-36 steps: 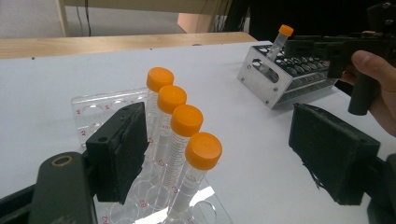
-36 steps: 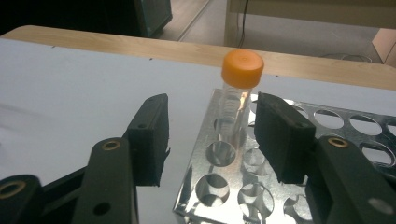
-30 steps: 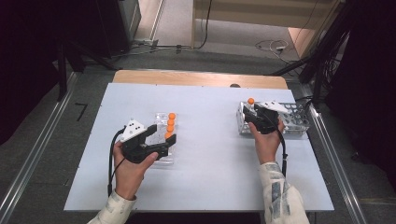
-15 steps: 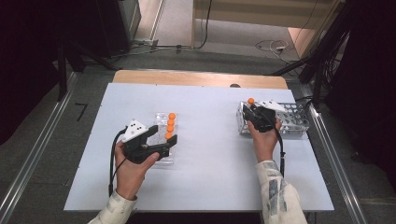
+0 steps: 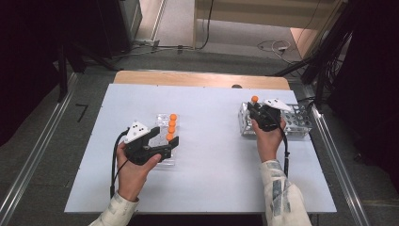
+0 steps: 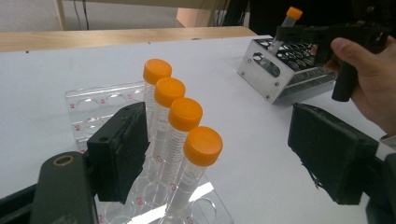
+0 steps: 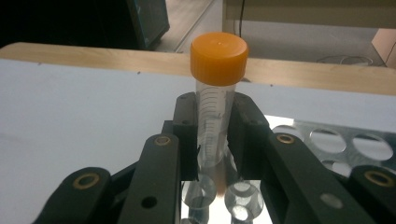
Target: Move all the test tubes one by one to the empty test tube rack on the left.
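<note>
Four orange-capped tubes (image 6: 180,140) in clear rack (image 6: 88,109), one tube (image 7: 215,93) over metal rack (image 7: 336,144)

The left tool (image 6: 224,154) stands with its two black jaws wide apart above a clear rack (image 6: 100,105) on the white tabletop (image 6: 224,88). Four orange-capped tubes (image 6: 184,114) stand upright in a row in that rack, just beside the left jaw's pad and touching neither pad. Farther off, a hand (image 6: 373,79) holds the right tool (image 6: 280,35) closed on an orange-capped tube (image 6: 289,16), tilted over a metal rack (image 6: 261,77)
</note>
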`<state>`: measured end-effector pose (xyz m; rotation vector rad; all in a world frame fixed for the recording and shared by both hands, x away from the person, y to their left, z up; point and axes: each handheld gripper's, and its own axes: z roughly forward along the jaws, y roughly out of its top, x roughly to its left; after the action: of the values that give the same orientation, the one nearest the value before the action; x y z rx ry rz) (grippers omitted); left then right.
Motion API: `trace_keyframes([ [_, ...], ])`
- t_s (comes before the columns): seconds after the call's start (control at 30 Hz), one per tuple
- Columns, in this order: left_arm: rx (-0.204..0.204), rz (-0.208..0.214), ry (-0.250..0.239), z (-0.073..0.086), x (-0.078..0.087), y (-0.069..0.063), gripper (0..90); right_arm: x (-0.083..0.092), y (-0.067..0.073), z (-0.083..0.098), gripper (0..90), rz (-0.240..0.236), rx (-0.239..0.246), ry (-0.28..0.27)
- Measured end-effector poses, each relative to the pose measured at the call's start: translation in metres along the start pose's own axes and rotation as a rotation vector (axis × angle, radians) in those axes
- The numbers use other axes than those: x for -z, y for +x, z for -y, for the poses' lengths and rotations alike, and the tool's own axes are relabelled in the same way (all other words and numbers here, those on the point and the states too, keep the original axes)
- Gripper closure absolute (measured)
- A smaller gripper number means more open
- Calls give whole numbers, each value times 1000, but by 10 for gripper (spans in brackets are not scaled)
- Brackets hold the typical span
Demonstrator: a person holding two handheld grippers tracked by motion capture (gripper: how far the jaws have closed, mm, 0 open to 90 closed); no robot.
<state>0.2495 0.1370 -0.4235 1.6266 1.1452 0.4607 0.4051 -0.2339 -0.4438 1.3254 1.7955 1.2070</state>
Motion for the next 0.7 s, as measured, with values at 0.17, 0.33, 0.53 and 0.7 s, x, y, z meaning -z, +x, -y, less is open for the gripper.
trace_keyframes([
  [0.17, -1, 0, -3, 0, 1, 0, 205, 11, 3, -15, 720, -3, 18, -38],
  [0.33, -1, 0, -4, 0, 1, 0, 204, 25, 4, -27, 720, -17, 20, -74],
  [0.53, -5, -4, -5, 0, 1, -1, 203, 45, 10, -34, 720, -54, 41, -108],
  [0.7, -9, -5, -1, 0, 0, -1, 203, 59, 20, -29, 720, -108, 71, -105],
])
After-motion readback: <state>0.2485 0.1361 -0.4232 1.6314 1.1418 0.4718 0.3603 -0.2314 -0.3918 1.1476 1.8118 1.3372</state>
